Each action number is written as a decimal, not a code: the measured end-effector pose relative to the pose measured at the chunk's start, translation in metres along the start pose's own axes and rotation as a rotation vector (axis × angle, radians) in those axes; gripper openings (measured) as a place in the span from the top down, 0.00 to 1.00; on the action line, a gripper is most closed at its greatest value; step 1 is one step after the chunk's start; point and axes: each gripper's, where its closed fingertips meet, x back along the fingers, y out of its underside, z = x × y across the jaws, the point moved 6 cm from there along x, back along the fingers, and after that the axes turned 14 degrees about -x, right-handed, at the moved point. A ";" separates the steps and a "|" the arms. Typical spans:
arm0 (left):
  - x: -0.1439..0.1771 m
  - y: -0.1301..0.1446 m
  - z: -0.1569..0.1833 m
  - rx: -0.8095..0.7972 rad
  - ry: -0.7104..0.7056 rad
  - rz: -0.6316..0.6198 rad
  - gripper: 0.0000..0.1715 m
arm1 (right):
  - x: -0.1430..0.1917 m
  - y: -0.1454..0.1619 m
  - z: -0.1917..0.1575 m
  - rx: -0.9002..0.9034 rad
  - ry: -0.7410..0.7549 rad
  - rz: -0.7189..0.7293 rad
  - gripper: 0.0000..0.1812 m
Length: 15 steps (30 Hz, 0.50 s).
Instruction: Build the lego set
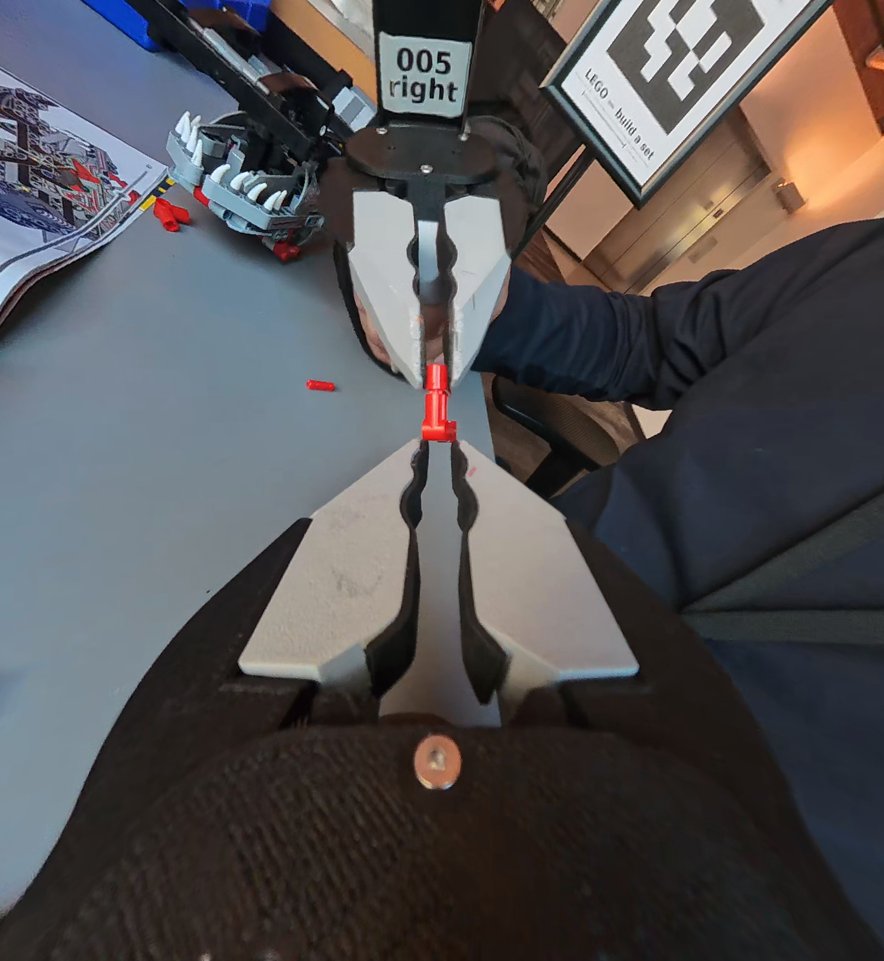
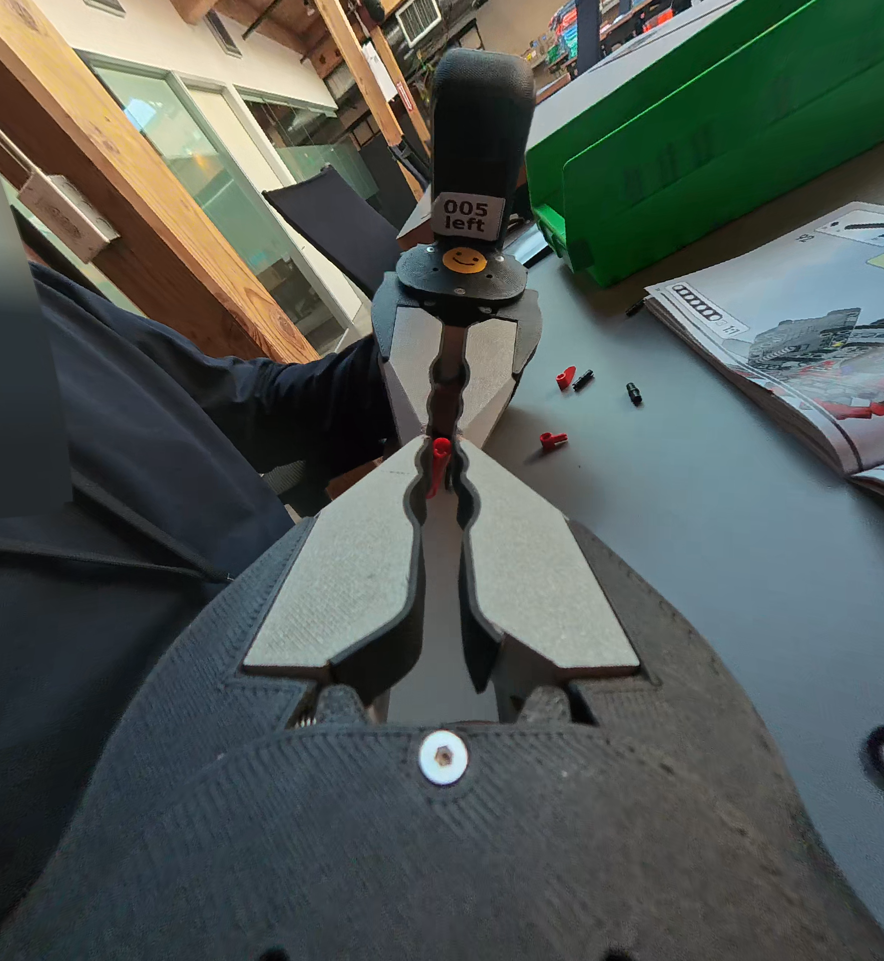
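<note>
We are holding a small, stiff, light red connector piece (image 1: 438,411) above the table (image 1: 169,468), the right hand-held gripper (image 1: 437,382) pinching its upper stub while the left hand-held gripper (image 1: 437,447), nearly closed, is touching its lower elbow.

Grey table (image 1: 143,494). On it: open manual (image 1: 29,171); toothed grey model (image 1: 242,182) just beside the manual's edge; two red pins (image 1: 169,213) between manual and model; lone red pin (image 1: 320,385) well apart from the manual, toward the table edge.
</note>
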 end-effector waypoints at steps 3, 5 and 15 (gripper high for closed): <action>0.003 -0.002 -0.001 0.018 0.006 0.042 0.96 | 0.001 0.000 -0.003 0.025 -0.004 0.013 0.99; 0.005 -0.004 -0.001 0.022 0.011 0.063 0.95 | 0.001 -0.001 -0.005 0.047 -0.005 0.032 0.99; 0.006 -0.007 0.001 0.016 0.020 0.111 0.97 | -0.004 -0.001 -0.008 0.097 0.020 0.053 0.98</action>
